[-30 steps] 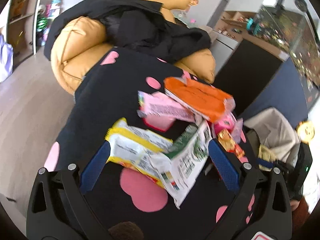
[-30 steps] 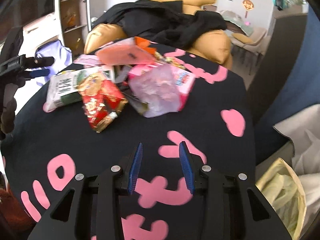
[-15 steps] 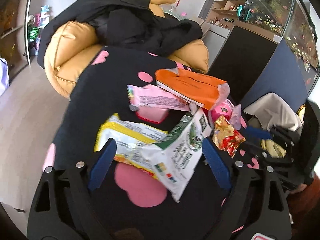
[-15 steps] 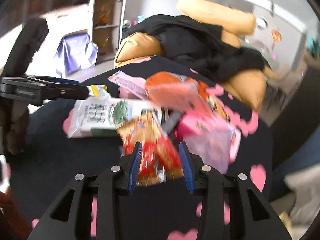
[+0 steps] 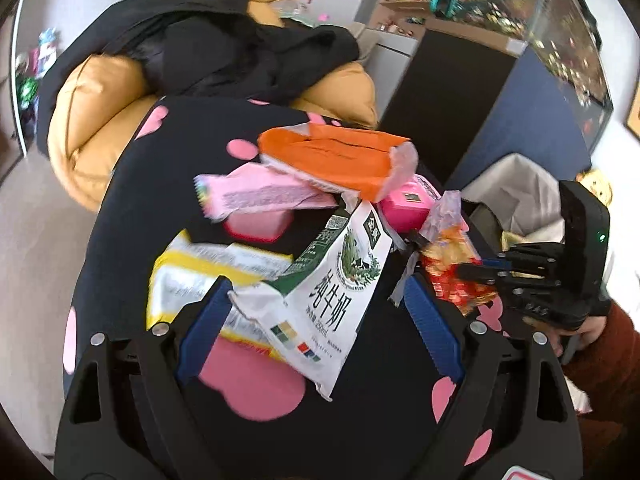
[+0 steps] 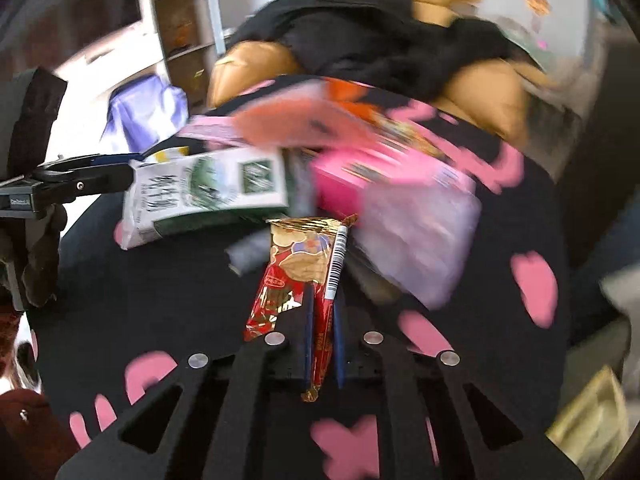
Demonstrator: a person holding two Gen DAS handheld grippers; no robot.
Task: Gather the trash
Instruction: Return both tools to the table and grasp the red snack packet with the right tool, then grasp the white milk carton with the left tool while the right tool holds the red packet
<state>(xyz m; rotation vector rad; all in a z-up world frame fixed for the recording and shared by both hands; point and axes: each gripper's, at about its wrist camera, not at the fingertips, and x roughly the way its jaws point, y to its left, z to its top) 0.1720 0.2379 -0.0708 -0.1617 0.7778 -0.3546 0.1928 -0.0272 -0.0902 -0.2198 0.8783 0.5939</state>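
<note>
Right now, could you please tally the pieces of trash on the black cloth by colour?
Orange: 1, the orange packet
Pink: 3, the pink wrapper, the pink tub and the pink box
Yellow: 1, the yellow bag
White and green: 1, the milk carton
Red and gold: 1, the snack wrapper
Clear: 1, the plastic bag
Total: 8

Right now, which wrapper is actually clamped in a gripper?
The red-and-gold snack wrapper, pinched between the right gripper fingers. The milk carton only sits between the open left gripper fingers.
</note>
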